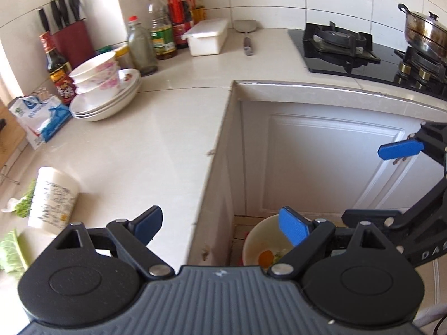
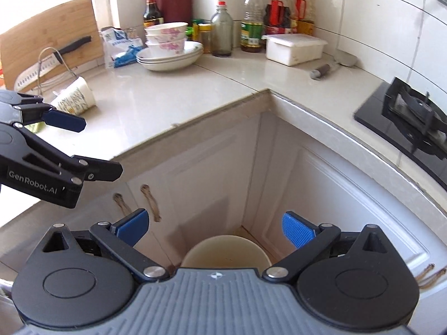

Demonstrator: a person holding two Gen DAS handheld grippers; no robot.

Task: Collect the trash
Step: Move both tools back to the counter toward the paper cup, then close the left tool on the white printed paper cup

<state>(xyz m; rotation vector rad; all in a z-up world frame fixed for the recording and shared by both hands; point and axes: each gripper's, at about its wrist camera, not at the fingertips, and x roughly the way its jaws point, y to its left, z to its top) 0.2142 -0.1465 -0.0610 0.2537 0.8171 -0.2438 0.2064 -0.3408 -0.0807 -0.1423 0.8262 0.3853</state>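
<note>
A white trash bin [image 1: 265, 247] stands on the floor in the cabinet corner, with orange peel and green scraps inside; it also shows in the right wrist view [image 2: 226, 251]. A printed paper cup [image 1: 51, 199] lies tipped on the counter at the left, also in the right wrist view [image 2: 74, 97]. Green vegetable leaves [image 1: 11, 248] lie beside it. My left gripper [image 1: 223, 227] is open and empty over the counter edge. My right gripper [image 2: 215, 230] is open and empty above the bin.
Stacked bowls and plates [image 1: 103, 92], oil and sauce bottles [image 1: 162, 36], a knife block [image 1: 71, 39], a white lidded box [image 1: 206, 36] and a spatula [image 1: 247, 35] sit at the back. A gas stove [image 1: 340, 47] with a steel pot [image 1: 424, 33] is at right.
</note>
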